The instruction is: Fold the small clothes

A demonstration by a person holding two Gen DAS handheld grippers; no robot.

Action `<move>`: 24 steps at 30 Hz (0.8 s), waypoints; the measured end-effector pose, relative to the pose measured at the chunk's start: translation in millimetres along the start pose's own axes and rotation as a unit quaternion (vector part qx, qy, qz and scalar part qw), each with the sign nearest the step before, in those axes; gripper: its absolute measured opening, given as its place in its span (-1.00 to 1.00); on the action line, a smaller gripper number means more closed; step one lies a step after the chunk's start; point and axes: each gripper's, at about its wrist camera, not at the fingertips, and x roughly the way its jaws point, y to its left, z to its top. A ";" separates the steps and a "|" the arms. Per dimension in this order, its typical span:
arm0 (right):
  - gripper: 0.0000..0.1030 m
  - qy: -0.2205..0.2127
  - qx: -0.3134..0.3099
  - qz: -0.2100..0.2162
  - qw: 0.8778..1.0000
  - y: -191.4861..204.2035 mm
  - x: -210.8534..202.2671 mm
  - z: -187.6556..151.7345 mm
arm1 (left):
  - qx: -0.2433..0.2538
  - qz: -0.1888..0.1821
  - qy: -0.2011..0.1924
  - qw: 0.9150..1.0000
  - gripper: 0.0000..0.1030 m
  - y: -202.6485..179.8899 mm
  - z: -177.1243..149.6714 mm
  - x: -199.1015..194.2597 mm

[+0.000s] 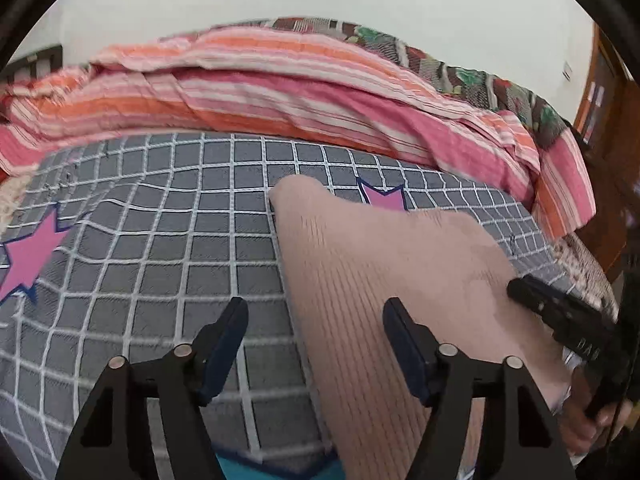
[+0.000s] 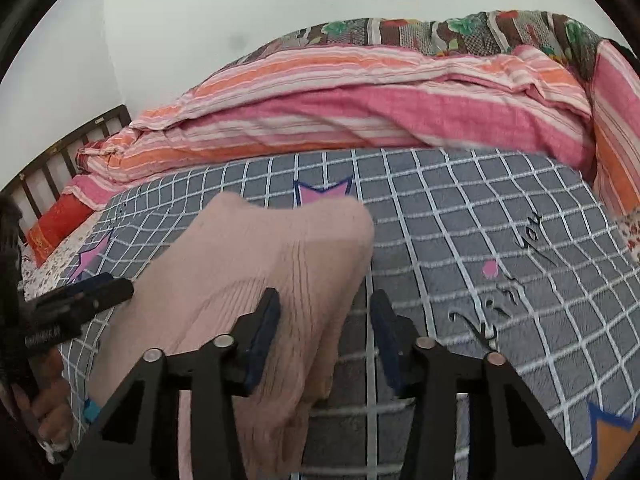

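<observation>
A pale pink ribbed knit garment (image 1: 380, 264) lies flat on the grey checked bedsheet (image 1: 160, 240). In the left wrist view its left edge runs between the fingers of my left gripper (image 1: 316, 316), which stands open just above it, the pads apart from the cloth. At the right edge of that view the right gripper's tip (image 1: 560, 312) hovers over the garment's other side. In the right wrist view the garment (image 2: 260, 264) has its right edge between the fingers of my right gripper (image 2: 326, 304), also open with a gap showing. The left gripper (image 2: 88, 292) shows at far left.
A bunched pink and orange striped quilt (image 1: 280, 92) and a patchwork blanket (image 2: 460, 28) lie along the bed's far side. A dark slatted bed rail (image 2: 60, 152) stands at the left, a wooden door (image 1: 604, 92) at the right. A hand (image 2: 44, 400) grips the left tool.
</observation>
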 end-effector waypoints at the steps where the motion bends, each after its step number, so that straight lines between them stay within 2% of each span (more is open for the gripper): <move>1: -0.29 0.002 0.002 -0.002 1.000 -1.5 4.5 1.1 | -0.004 -0.002 0.011 1.000 0.27 1.8 3.5 8.3; 3: -0.38 0.019 0.002 -0.013 1.000 -5.2 21.8 -0.4 | 0.006 0.002 0.031 1.000 0.25 0.7 0.8 27.2; 5: -0.41 0.014 -0.006 -0.030 0.999 -9.2 33.6 -7.4 | 0.015 -0.001 0.020 1.000 0.27 0.3 -10.0 36.4; 8: -0.41 0.005 0.009 -0.020 1.000 -17.7 37.9 -15.5 | 0.016 -0.008 -0.001 1.000 0.31 1.3 -18.0 37.1; 16: -0.41 -0.001 0.009 -0.024 1.000 -17.7 38.7 -16.8 | -0.008 -0.025 -0.012 1.000 0.53 9.6 -21.5 43.9; 21: -0.39 -0.005 0.006 -0.027 1.000 -16.5 37.1 -17.9 | -0.006 -0.016 -0.024 1.000 0.53 7.9 -22.1 39.2; 24: -0.39 -0.010 -0.004 -0.038 0.999 -12.5 35.8 -18.6 | -0.014 -0.025 -0.019 0.999 0.47 10.7 -13.3 38.2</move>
